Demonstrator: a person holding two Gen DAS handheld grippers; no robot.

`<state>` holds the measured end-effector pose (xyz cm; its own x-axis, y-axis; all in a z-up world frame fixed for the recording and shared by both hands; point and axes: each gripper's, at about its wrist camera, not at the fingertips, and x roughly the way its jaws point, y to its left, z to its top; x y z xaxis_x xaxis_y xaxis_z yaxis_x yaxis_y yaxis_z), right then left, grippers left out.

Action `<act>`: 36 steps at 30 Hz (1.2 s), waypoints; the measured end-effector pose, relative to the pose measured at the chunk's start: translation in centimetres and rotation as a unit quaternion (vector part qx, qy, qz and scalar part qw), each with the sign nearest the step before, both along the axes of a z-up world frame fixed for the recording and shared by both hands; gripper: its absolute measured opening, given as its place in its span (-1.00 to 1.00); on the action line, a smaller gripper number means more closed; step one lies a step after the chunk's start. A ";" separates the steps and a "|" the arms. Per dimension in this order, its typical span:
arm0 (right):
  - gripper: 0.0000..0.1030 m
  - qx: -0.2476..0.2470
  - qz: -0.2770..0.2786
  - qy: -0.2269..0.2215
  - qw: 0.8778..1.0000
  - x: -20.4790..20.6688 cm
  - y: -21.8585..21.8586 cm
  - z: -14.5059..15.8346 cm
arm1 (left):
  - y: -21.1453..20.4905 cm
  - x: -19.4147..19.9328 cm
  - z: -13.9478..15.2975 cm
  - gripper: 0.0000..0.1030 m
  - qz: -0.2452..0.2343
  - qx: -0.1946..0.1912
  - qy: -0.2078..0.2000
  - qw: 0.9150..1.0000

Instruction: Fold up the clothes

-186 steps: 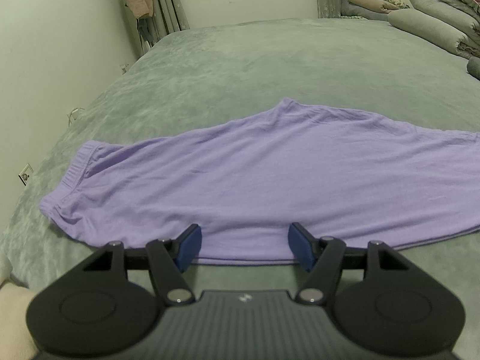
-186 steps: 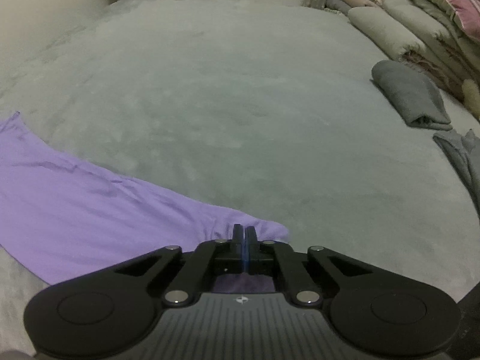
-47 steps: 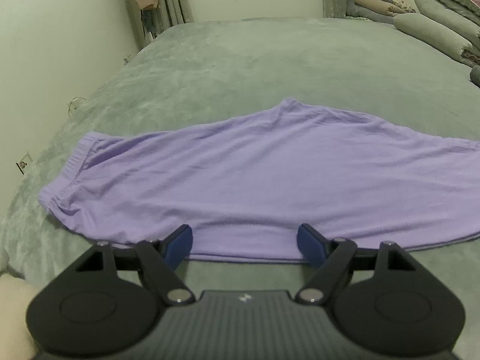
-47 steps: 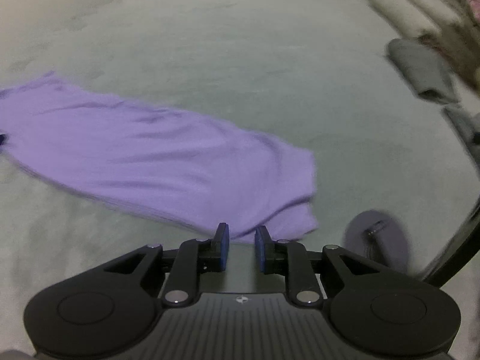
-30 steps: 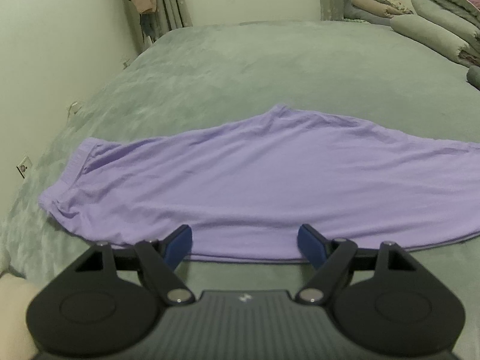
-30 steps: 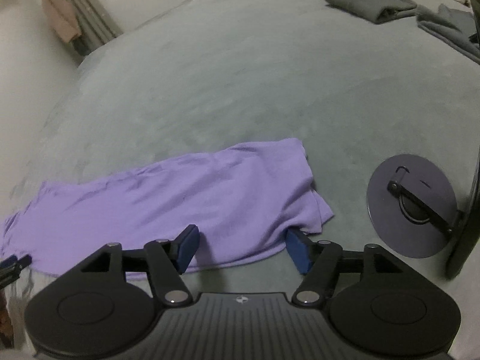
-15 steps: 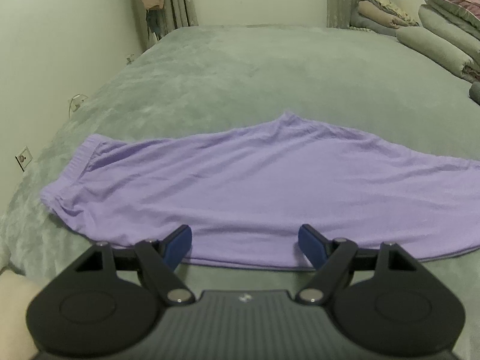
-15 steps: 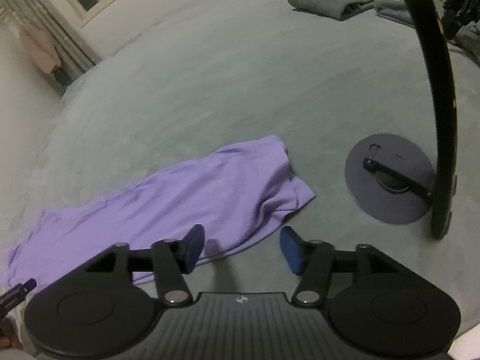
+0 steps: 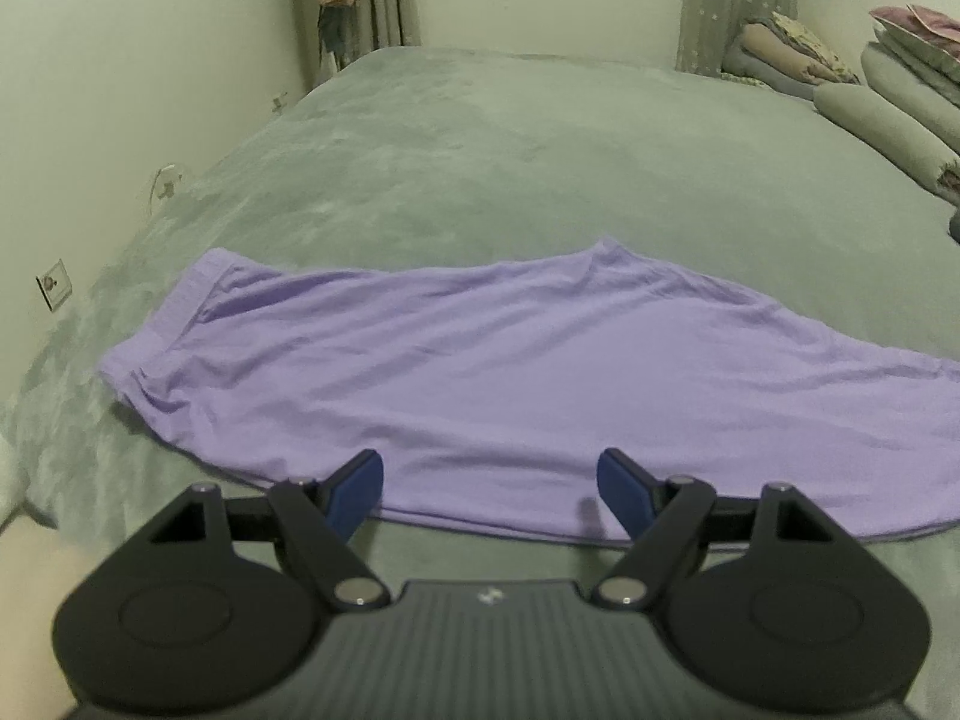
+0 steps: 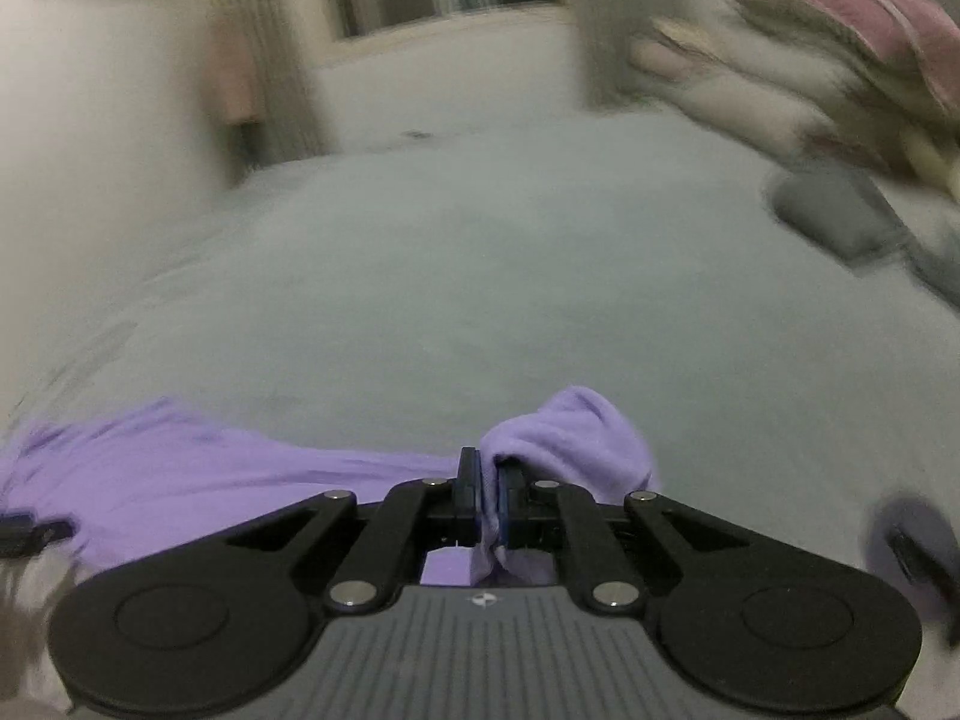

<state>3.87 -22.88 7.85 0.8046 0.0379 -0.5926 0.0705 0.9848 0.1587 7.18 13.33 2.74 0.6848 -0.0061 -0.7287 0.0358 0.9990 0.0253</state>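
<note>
Lilac trousers [image 9: 480, 372] lie spread flat across the near part of the grey-green bed [image 9: 540, 138], waistband toward the wall on the left, leg running off to the right. The left gripper [image 9: 491, 483] hangs just above the near hem, its jaws wide apart and gripping nothing, blue pads [image 9: 354, 489] on either side of the fabric's edge. Over at the leg end, the right gripper [image 10: 489, 495] has its jaws pinched tight on the trousers, a bunched fold of cloth rising between and to the right of them; that view is smeared with motion blur. Folded bedding [image 9: 882, 114] is stacked along the far right side of the bed, well apart from the trousers.
</note>
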 end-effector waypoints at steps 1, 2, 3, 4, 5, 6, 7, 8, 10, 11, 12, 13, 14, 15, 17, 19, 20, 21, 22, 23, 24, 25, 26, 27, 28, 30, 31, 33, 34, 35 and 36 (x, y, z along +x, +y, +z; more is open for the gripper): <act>-0.87 -0.014 0.023 -0.015 1.000 0.0 1.5 0.6 | 0.1 0.0 0.0 0.51 0.002 -0.003 0.001 1.000; -0.87 -0.023 0.050 -0.022 0.998 0.1 3.2 0.6 | 0.3 0.1 0.0 0.51 0.004 -0.007 0.003 1.000; -0.87 -0.032 0.078 -0.028 0.996 0.2 4.9 0.7 | 0.4 0.1 0.0 0.51 0.006 -0.010 0.004 1.000; -0.87 -0.043 0.101 -0.029 0.994 0.4 6.4 0.5 | 0.5 0.1 0.0 0.51 0.008 -0.010 0.003 1.000; -0.87 -0.057 0.115 -0.024 0.991 0.6 7.8 -0.3 | 0.6 0.1 0.1 0.51 0.010 -0.011 0.003 1.000; -0.87 -0.072 0.129 -0.018 0.989 0.8 9.2 -1.0 | 0.8 0.1 0.0 0.51 0.013 -0.012 0.003 1.000; -0.87 -0.087 0.143 -0.013 0.986 1.0 10.6 -1.7 | 0.9 0.2 0.0 0.51 0.016 -0.014 0.004 1.000; -0.87 -0.101 0.156 -0.007 0.982 1.3 12.0 -2.5 | 1.1 0.2 0.0 0.51 0.019 -0.015 0.005 1.000; -0.85 -0.141 0.180 0.006 0.974 1.8 14.6 -4.1 | 1.4 0.3 -0.1 0.51 0.021 -0.020 0.007 1.000; -0.84 -0.160 0.193 0.012 0.968 2.0 15.5 -4.8 | 1.4 0.3 -0.1 0.51 0.021 -0.022 0.007 1.000; -0.77 -0.174 0.205 0.014 0.963 2.0 16.1 -5.4 | 1.4 0.3 0.0 0.51 0.020 -0.024 0.008 0.999; -0.68 -0.179 0.214 0.009 0.960 1.9 16.4 -5.5 | 1.4 0.3 0.0 0.51 0.020 -0.026 0.008 0.999; -0.64 -0.184 0.224 0.004 0.957 1.8 16.7 -5.6 | 1.4 0.3 0.1 0.52 0.019 -0.029 0.007 0.999; -0.51 -0.172 0.238 0.002 0.956 1.4 16.5 -5.4 | 1.4 0.3 0.1 0.52 0.019 -0.032 0.007 0.999; -0.29 -0.138 0.273 -0.005 0.952 0.6 15.9 -4.7 | 1.3 0.2 0.3 0.52 0.016 -0.038 0.004 0.999; -0.08 -0.119 0.290 -0.012 0.949 0.1 15.0 -4.0 | 1.1 0.2 0.2 0.52 0.012 -0.041 0.003 0.999; -0.06 -0.118 0.289 -0.015 0.950 -0.1 14.5 -3.7 | 1.0 0.2 0.2 0.52 0.011 -0.042 0.003 0.999; -0.05 -0.118 0.286 -0.018 0.951 -0.3 14.1 -3.5 | 0.9 0.2 0.2 0.52 0.009 -0.046 0.003 0.999; -0.05 -0.125 0.270 -0.015 0.955 0.0 13.8 -3.5 | 0.8 0.2 0.2 0.52 0.007 -0.050 0.002 0.999; -0.05 -0.122 0.260 -0.010 0.958 0.3 13.5 -3.6 | 0.8 0.1 0.2 0.52 0.005 -0.057 0.003 0.998; -0.05 -0.119 0.250 -0.006 0.961 0.5 13.2 -3.8 | 0.7 0.1 0.2 0.52 0.002 -0.071 0.004 0.997; -0.05 -0.116 0.253 -0.006 0.960 0.5 13.1 -3.7 | 0.7 0.0 0.3 0.52 0.000 -0.084 0.005 0.996; -0.05 -0.115 0.257 -0.006 0.960 0.5 13.0 -3.7 | 0.6 0.0 0.3 0.52 -0.004 -0.096 0.005 0.995; -0.05 -0.123 0.268 -0.010 0.955 0.1 13.4 -3.6 | 0.5 -0.1 0.4 0.52 -0.007 -0.107 0.005 0.994; -0.05 -0.136 0.282 -0.015 0.950 -0.1 13.7 -3.7 | 0.2 -0.1 0.4 0.52 -0.010 -0.108 0.004 0.994; -0.05 -0.157 0.304 -0.025 0.939 -0.3 14.8 -3.9 | -0.3 -0.2 0.3 0.52 -0.015 -0.109 0.002 0.994; -0.05 -0.163 0.311 -0.026 0.936 -0.3 15.4 -4.1 | -0.5 -0.2 0.3 0.52 -0.017 -0.104 0.001 0.994; -0.05 -0.171 0.316 -0.021 0.933 0.1 16.1 -4.7 | -0.6 -0.3 0.2 0.52 -0.018 -0.102 0.004 0.995; -0.07 -0.175 0.309 -0.013 0.935 1.0 16.7 -5.1 | -0.7 -0.3 0.1 0.52 -0.018 -0.103 0.004 0.995; -0.07 -0.171 0.305 -0.012 0.937 1.3 17.0 -5.2 | -0.7 -0.3 0.1 0.52 -0.018 -0.104 0.005 0.994; -0.21 -0.166 0.302 -0.011 0.939 1.6 17.3 -5.2 | -0.6 -0.2 0.1 0.52 -0.018 -0.104 0.005 0.994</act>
<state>5.45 -5.63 2.60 0.7075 0.3073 -0.6364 -0.5163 0.8396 -0.1687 6.94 12.71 2.86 0.6746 -0.1814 -0.7156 0.0713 0.9808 -0.1814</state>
